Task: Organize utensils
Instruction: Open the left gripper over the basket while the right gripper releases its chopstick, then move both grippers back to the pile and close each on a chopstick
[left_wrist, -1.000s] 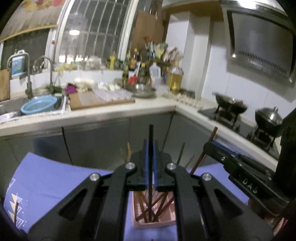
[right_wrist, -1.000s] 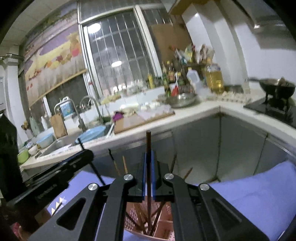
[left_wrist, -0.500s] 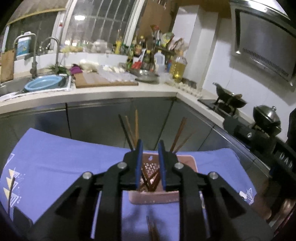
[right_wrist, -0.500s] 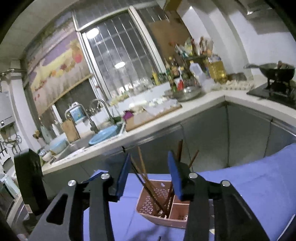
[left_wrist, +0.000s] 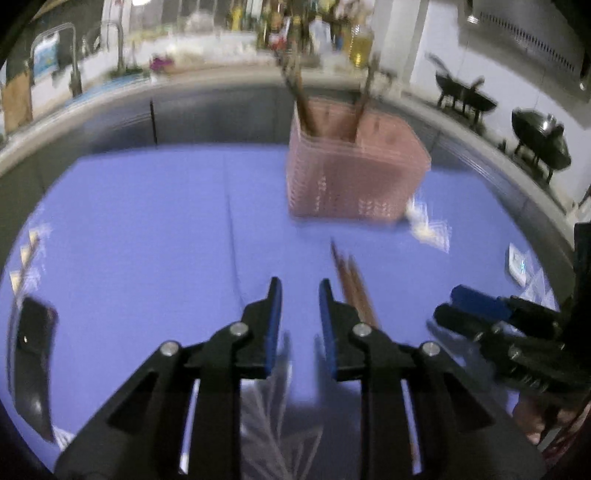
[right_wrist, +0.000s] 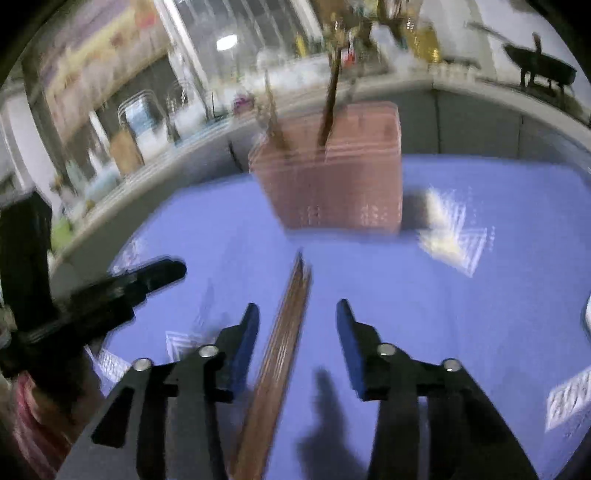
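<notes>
A pink slotted utensil basket (left_wrist: 354, 173) stands upright on the blue cloth (left_wrist: 147, 221) with brown chopsticks (left_wrist: 303, 99) sticking out of it; it also shows in the right wrist view (right_wrist: 332, 177). A bundle of brown chopsticks (right_wrist: 280, 354) lies flat on the cloth in front of it, and shows in the left wrist view (left_wrist: 354, 288). My left gripper (left_wrist: 297, 291) is open and empty, just left of the bundle. My right gripper (right_wrist: 297, 314) is open, low over the cloth, with the bundle between its fingers. Both views are blurred.
A dark flat object (left_wrist: 31, 354) lies at the cloth's left edge. The kitchen counter (left_wrist: 184, 85) with sink and bottles runs behind, with woks on a stove (left_wrist: 461, 99) at right. The right gripper (left_wrist: 491, 317) sits at the left view's right side.
Both grippers let go of their chopsticks into the basket, opened, then dropped down and back toward the cloth, now low over the loose chopstick bundle.
</notes>
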